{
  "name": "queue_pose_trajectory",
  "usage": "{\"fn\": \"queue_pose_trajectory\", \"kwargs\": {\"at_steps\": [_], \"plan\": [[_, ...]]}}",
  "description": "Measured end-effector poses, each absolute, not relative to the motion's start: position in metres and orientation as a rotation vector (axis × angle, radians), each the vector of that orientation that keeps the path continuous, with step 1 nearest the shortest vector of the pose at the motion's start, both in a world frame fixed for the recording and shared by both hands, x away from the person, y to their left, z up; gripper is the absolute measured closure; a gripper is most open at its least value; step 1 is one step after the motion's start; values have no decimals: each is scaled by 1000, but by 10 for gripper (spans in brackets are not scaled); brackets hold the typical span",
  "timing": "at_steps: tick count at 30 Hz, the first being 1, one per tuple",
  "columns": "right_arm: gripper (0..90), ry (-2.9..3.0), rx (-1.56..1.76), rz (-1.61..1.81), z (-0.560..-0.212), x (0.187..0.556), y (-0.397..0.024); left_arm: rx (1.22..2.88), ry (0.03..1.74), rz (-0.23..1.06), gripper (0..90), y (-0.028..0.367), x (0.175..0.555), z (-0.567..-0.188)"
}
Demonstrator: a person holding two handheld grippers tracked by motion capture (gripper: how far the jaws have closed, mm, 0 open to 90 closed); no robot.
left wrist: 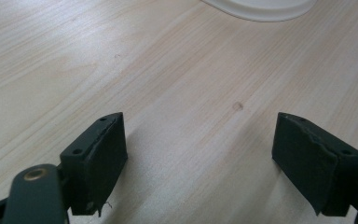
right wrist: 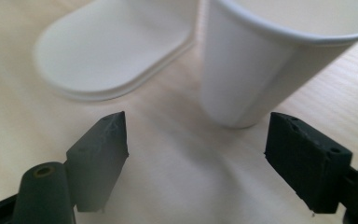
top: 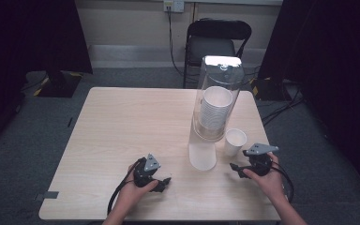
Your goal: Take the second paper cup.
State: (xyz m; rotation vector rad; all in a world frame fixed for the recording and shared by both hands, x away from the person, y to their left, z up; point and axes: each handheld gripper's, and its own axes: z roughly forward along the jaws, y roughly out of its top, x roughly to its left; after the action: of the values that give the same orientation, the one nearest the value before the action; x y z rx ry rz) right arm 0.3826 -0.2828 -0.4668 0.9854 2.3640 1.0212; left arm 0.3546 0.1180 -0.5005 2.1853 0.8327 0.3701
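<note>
The room around you is dark: black curtains to either side, a folding chair [top: 218, 40] against the far wall beyond the table, grey carpet below. The pale wood table [top: 122, 126] is bare across its whole left half, so all the work sits ahead of your right hand.

Ahead and to the left of your right gripper [top: 238, 168] stands the tall clear dispenser [top: 218, 96] with its stack of white cups [top: 214, 110] inside, leaning back on its white base [top: 202, 156]. The base lies between your two hands, nearer the right one.

The loose paper cup [top: 235, 141] is the thing that counts. It stands upright, mouth up, long axis vertical, just beside the dispenser base and just ahead of your right gripper. In the right gripper view the cup [right wrist: 261, 65] rises beyond the jaws and a little to their right side, not yet between them. Those jaws stand well apart and hold nothing (a short push forward, shifted slightly right, would likely bring the cup wall between the pads).

Your left gripper [top: 165, 182] rests low over the table, well apart from the cup, its jaws spread wide over bare wood and empty. The right hand is plainly the nearer one.
</note>
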Motion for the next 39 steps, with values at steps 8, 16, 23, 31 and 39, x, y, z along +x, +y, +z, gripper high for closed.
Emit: {"fn": "queue_pose_trajectory", "kwargs": {"at_steps": [8, 16, 23, 31, 39], "plan": [[170, 2394, 890, 1196, -449, 371, -245, 2185, 832, 371, 173, 118, 355, -501], [190, 2313, 883, 1342, -434, 389, -218, 2189, 833, 371, 173, 118, 355, -500], [199, 2256, 898, 1396, -423, 409, -207, 2181, 840, 365, 172, 118, 354, -501], [258, 2193, 819, 1417, -411, 417, -187, 2192, 842, 369, 170, 118, 354, -500], [352, 2130, 856, 1433, -416, 416, -185, 2190, 845, 364, 169, 118, 354, -500]]}}
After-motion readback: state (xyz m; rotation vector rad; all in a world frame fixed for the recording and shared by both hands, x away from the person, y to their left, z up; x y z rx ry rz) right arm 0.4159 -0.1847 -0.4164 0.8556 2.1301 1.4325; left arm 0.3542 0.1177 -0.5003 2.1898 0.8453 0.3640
